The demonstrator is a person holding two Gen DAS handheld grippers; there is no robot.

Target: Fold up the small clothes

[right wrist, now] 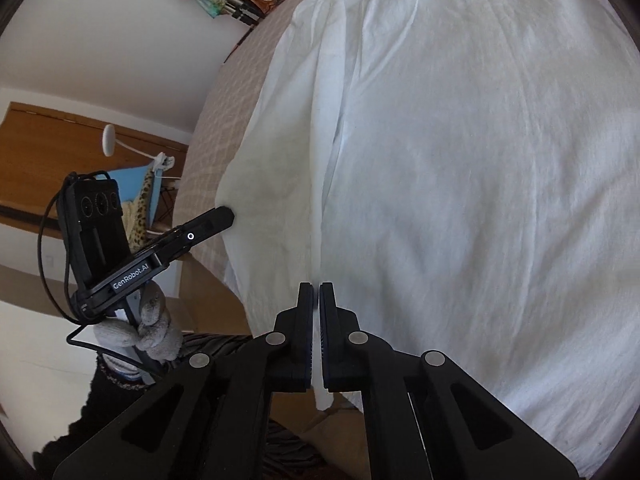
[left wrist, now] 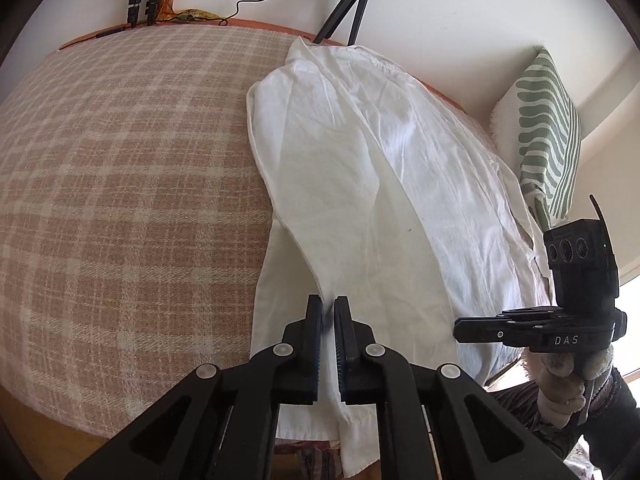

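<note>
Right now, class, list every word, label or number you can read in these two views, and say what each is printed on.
"DAS": on the body of the right gripper, seen from the left wrist camera.
"GenRobot.AI": on the body of the left gripper, seen from the right wrist camera.
No other text is legible; the white garment shows none.

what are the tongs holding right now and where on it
Both tongs, left and right, pinch the white garment at its near hem.
</note>
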